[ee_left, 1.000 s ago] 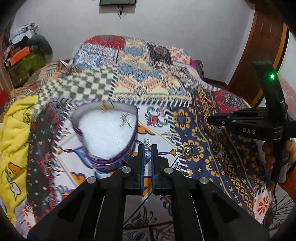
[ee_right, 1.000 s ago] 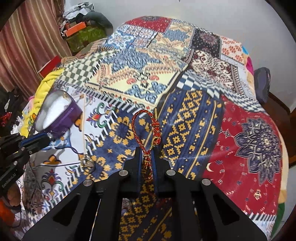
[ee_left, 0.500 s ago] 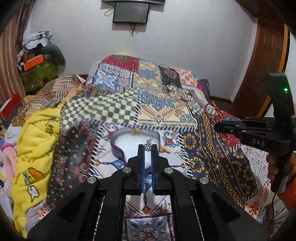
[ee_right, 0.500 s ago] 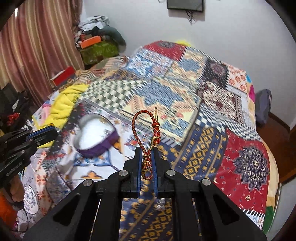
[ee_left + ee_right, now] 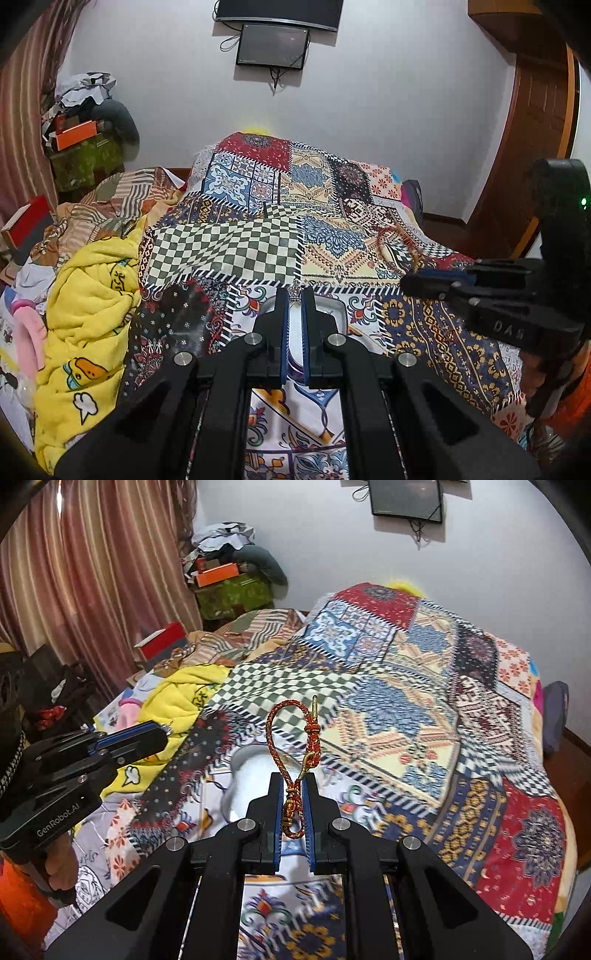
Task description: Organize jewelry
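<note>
My left gripper (image 5: 294,295) is shut on a small silver ring (image 5: 295,292) that pokes up between its tips. Under and behind its fingers lies the heart-shaped purple box (image 5: 334,317) with white padding, mostly hidden. My right gripper (image 5: 294,788) is shut on a red and gold braided cord bracelet (image 5: 291,738), whose loop stands up above the tips. The purple box (image 5: 255,771) shows blurred just beyond the right gripper. Each gripper appears in the other's view: the right gripper (image 5: 410,284) at the right, the left gripper (image 5: 164,734) at the left.
A patchwork bedspread (image 5: 258,236) covers the bed. A yellow blanket (image 5: 88,314) is heaped on its left side. Boxes and clothes (image 5: 81,136) pile up by the curtain. A screen (image 5: 273,44) hangs on the far wall, a wooden door (image 5: 532,147) stands at the right.
Both grippers have lifted and tilted up away from the bedspread, each still holding its piece. The box now sits lower and closer under the fingers, and the far wall fills more of both views.
</note>
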A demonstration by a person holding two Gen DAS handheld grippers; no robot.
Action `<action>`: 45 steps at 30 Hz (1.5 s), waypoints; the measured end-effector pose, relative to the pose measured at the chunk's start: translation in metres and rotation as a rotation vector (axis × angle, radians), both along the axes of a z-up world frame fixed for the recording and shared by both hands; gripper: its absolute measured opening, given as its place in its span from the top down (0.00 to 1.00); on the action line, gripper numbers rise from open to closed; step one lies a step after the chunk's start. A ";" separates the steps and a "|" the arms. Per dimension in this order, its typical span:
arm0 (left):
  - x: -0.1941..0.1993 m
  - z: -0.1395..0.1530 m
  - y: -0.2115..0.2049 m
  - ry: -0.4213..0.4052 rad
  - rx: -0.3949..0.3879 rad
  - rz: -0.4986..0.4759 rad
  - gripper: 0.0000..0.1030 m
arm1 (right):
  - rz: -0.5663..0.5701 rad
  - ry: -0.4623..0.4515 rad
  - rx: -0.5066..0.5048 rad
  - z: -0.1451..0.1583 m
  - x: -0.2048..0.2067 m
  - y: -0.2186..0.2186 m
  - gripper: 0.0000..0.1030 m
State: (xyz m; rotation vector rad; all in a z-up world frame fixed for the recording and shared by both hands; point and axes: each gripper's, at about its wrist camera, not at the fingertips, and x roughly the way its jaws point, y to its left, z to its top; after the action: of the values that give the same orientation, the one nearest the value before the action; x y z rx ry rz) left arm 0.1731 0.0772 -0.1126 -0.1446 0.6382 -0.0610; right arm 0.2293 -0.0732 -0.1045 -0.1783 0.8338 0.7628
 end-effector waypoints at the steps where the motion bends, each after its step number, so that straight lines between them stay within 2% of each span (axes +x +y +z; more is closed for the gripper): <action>1: 0.002 0.000 0.003 0.000 -0.003 0.000 0.96 | 0.004 0.003 0.000 -0.002 0.000 0.003 0.91; 12: 0.022 -0.013 0.016 0.014 -0.005 -0.017 0.96 | 0.027 0.081 0.003 -0.032 0.011 0.036 0.91; 21: 0.031 -0.026 0.027 0.036 -0.012 -0.008 0.96 | 0.033 0.109 -0.019 -0.050 0.016 0.048 0.91; 25: 0.032 -0.040 0.040 0.087 -0.019 0.017 0.96 | 0.035 0.120 -0.020 -0.054 0.017 0.050 0.91; 30: 0.036 -0.064 0.045 0.176 -0.028 -0.006 0.93 | 0.033 0.133 -0.021 -0.058 0.021 0.052 0.91; 32: 0.038 -0.075 0.041 0.216 -0.036 -0.034 0.83 | 0.037 0.141 -0.025 -0.060 0.021 0.053 0.91; 34: 0.039 -0.082 0.037 0.235 -0.036 -0.048 0.78 | 0.041 0.148 -0.031 -0.063 0.022 0.054 0.91; 45: 0.057 -0.114 0.027 0.303 -0.016 -0.073 0.78 | 0.051 0.158 -0.042 -0.069 0.023 0.054 0.91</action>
State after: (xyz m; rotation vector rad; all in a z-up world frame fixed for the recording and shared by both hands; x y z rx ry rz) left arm 0.2300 0.1038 -0.2269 -0.1472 0.9454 -0.1160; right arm 0.2523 -0.0195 -0.1731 -0.1783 0.9991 0.8150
